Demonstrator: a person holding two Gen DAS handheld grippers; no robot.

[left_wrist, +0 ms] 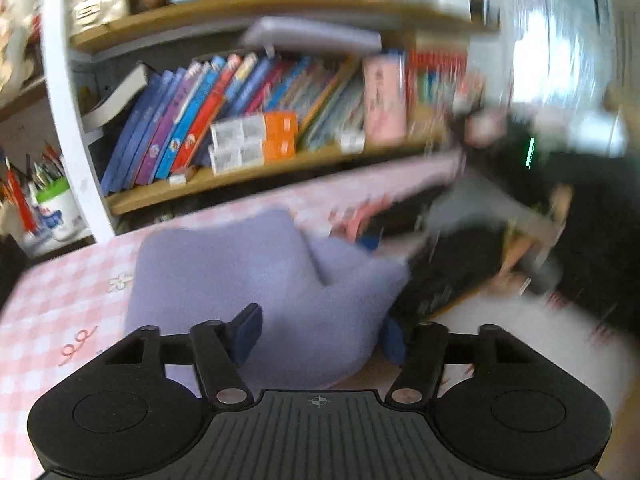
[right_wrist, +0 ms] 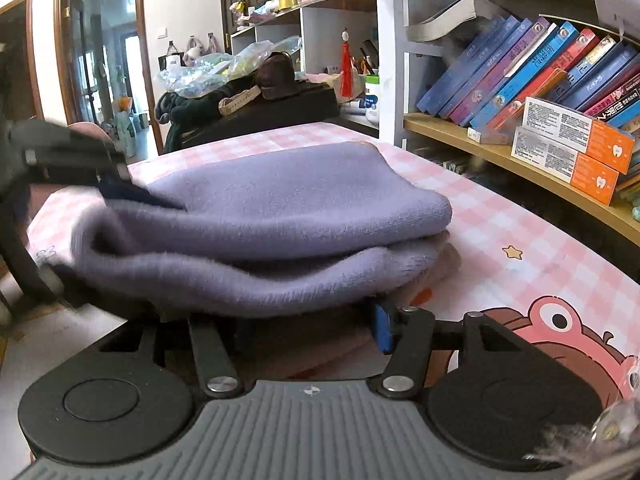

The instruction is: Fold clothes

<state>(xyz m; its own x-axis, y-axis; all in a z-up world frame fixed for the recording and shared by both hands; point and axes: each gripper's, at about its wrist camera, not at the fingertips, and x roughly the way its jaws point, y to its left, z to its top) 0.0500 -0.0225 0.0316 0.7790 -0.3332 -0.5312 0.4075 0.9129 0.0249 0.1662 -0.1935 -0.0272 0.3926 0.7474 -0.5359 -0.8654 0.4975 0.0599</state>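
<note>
**Soft lilac garment, doubled on worktop**

The garment (right_wrist: 256, 224), limp and fuzzy, lies doubled on the pink checked worktop (right_wrist: 500, 216). Both grippers, left (left_wrist: 320, 332) and right (right_wrist: 312, 324), stand spread around its edges; hems seem the best hold.

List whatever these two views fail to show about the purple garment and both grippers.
- Left wrist view: the right side is motion-blurred, so the right gripper there is only a dark smear.
- Right wrist view: the purple garment drapes over the right gripper's left finger, so its grip cannot be confirmed.
- Right wrist view: the left gripper is blurred at the left edge; its jaw state is unreadable there.
- Both views: what garment it is stays unclear; it is bunched.
</note>
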